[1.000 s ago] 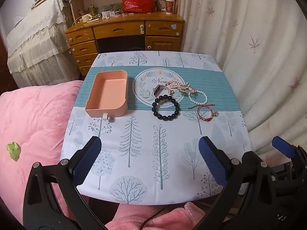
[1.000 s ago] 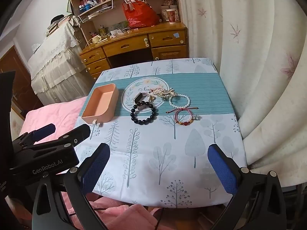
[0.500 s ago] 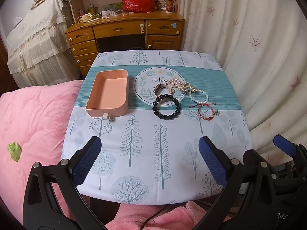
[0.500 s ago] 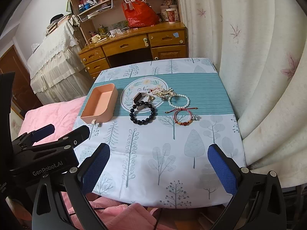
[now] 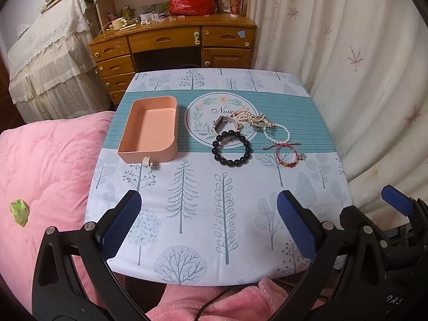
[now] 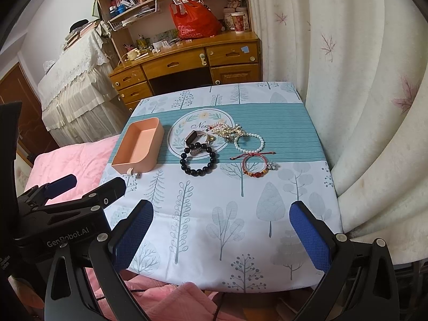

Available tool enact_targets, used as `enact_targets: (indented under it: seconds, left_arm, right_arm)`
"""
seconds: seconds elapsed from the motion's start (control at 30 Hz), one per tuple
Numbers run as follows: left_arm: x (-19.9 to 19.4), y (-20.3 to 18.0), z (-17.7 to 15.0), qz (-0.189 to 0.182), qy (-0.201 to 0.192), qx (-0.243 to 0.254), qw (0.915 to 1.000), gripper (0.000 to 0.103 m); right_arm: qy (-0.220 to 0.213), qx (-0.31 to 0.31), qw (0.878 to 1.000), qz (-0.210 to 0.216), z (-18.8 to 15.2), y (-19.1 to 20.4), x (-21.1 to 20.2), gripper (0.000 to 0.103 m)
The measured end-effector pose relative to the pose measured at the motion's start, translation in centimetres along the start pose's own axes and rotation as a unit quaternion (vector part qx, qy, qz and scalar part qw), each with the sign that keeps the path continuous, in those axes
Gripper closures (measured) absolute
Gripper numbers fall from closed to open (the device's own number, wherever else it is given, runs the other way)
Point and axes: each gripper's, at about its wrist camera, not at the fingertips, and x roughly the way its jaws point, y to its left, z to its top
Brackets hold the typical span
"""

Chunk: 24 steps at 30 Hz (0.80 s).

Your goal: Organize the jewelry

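Covering most of both views is the surface (image 5: 214, 214), spread with a tree-print cloth; a pink bed (image 5: 45, 176) lies along its left side and a curtain (image 5: 347, 53) hangs at its right. On the far left part of the cloth stands the peach box (image 5: 149, 131), open-topped with nothing in it. To its right, around the round print, the jewelry lies in a loose cluster: a black bead bracelet (image 5: 232, 148) nearest, a watch (image 5: 226, 123) touching its far edge, a tangle of pearl strands (image 5: 250, 116) beyond that, a pearl bracelet (image 5: 276, 133) further right, and a red cord bracelet (image 5: 286, 156) at the near right of the group.

Both tools hover over the near edge, well short of everything. The left tool (image 5: 211, 224) is spread wide with nothing between its pads, and the right tool (image 6: 222, 234) likewise.

No piece is in the box yet, so the sorting looks barely begun; this seems the approach before a first pick. A sensible next move is to reach forward to the black bracelet, the nearest and chunkiest piece, pinch one side of the ring, lift it free of the watch, and carry it left into the box.
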Motion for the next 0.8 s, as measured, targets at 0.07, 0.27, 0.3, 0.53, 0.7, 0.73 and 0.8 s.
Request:
enact_targets:
  seconds: [0.07, 0.27, 0.3, 0.53, 0.7, 0.73, 0.8]
  left_arm:
    - [0.0, 0.2, -0.1, -0.001, 0.001, 0.000, 1.0000, 0.002]
    - [1.2, -0.3, -0.8, 0.000, 0.006, 0.003, 1.0000, 0.002]
    - [1.2, -0.3, -0.9, 0.000, 0.006, 0.003, 1.0000, 0.002]
    - [1.4, -0.1, -1.2, 0.001, 0.008, 0.003, 1.0000, 0.002]
    - [1.5, 0.1, -1.1, 0.001, 0.008, 0.003, 1.0000, 0.002]
    - [1.5, 0.1, -1.3, 0.001, 0.009, 0.003, 1.0000, 0.002]
    - [1.7, 0.3, -1.5, 0.001, 0.009, 0.004, 0.9999, 0.002]
  right_arm:
    - [0.000, 0.000, 1.000, -0.001, 0.0, 0.0, -0.1, 0.000]
    - [0.005, -0.001, 1.000, -0.003, 0.0, -0.1, 0.6, 0.000]
    - [0.005, -0.001, 1.000, -0.003, 0.0, -0.1, 0.6, 0.000]
    - [0.006, -0.002, 1.000, -0.004, -0.1, -0.1, 0.7, 0.000]
    - [0.007, -0.002, 1.000, -0.005, -0.1, 0.0, 0.8, 0.000]
    - [0.007, -0.002, 1.000, -0.005, -0.1, 0.0, 0.8, 0.000]
    - [0.007, -0.002, 1.000, -0.004, -0.1, 0.0, 0.8, 0.000]
